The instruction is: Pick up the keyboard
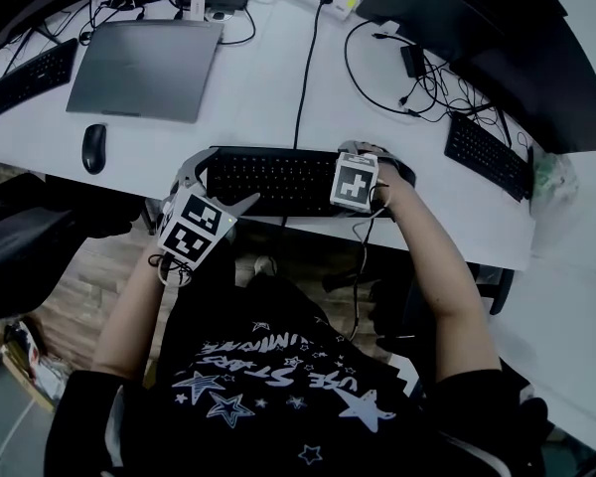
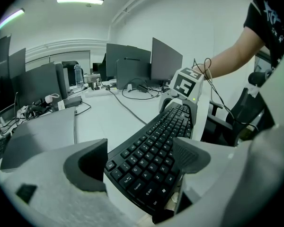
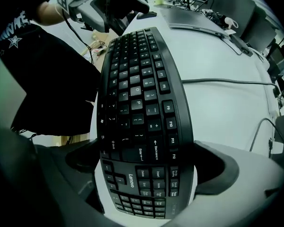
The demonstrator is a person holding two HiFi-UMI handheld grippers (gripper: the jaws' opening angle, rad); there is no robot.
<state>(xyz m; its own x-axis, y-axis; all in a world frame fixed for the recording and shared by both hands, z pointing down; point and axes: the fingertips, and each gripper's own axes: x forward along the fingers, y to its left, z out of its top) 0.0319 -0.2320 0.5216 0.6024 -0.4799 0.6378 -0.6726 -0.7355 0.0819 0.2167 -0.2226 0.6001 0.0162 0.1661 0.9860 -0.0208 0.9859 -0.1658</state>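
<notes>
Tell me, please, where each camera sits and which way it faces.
Head view: on the person's head, looking steeply down at desk and keyboard; shows forearms, torso, left gripper and right gripper.
Left gripper view: on the left gripper, looking along the keyboard towards monitors; shows its jaws flanking the keyboard and the right forearm.
Right gripper view: on the right gripper, looking along the keyboard from its number-pad end; shows its jaws and the shirt.
Shared: each gripper view sees the other gripper.

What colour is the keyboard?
The keyboard is black with white letters; right gripper view shows it best.
</notes>
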